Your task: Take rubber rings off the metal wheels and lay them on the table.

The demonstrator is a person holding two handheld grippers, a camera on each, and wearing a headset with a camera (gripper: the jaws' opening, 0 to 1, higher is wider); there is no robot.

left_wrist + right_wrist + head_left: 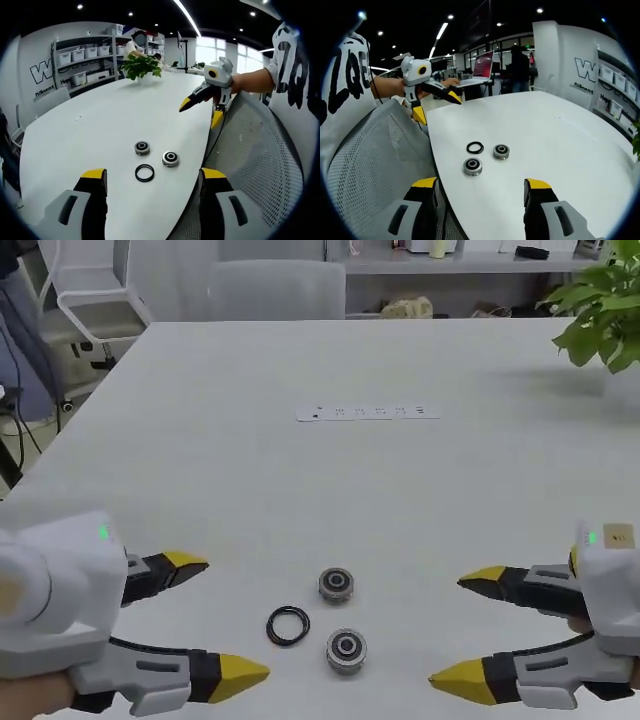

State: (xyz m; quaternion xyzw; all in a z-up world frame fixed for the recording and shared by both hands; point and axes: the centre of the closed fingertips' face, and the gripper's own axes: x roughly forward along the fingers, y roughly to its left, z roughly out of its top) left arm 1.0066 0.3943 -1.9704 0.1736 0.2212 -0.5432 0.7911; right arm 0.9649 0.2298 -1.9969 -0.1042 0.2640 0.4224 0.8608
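Two small metal wheels stand on the white table near its front edge, one farther and one nearer. A black rubber ring lies flat just left of them. Whether the wheels carry rings is too small to tell. My left gripper hovers open left of the ring, holding nothing. On the other side of the wheels, my right gripper is open and also holds nothing.
A white power strip lies mid-table. A green plant stands at the far right and a grey chair beyond the far edge. A mesh chair back sits just off the near table edge.
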